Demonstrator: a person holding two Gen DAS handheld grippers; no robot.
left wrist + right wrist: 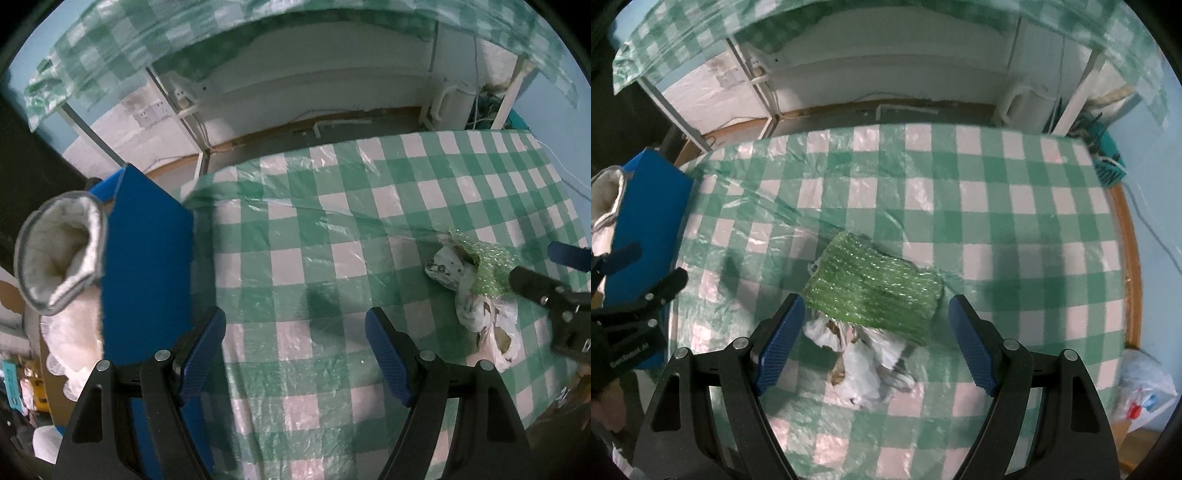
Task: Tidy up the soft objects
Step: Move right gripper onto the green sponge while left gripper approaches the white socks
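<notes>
A sheet of green bubble wrap (pixel 875 291) lies on the checked table, partly over a crumpled white plastic bag (pixel 864 369). My right gripper (pixel 875 343) hangs above them, open, with the bag and the wrap's near edge showing between its blue pads but untouched. In the left wrist view the same bubble wrap (pixel 484 266) and bag (pixel 480 314) lie at the right, with the right gripper's (pixel 535 273) fingers beside them. My left gripper (pixel 295 350) is open over bare tablecloth, holding nothing. A white fluffy item (pixel 62 266) sits in the blue bin (pixel 147 258) at the left.
The table (pixel 1015 229) wears a green-and-white checked cloth under clear plastic. A second checked table stands behind, with white legs and a wall socket (pixel 149 112). A plastic bag (pixel 1141 391) lies on the floor at the right. My left gripper (pixel 639 291) shows at the right wrist view's left edge.
</notes>
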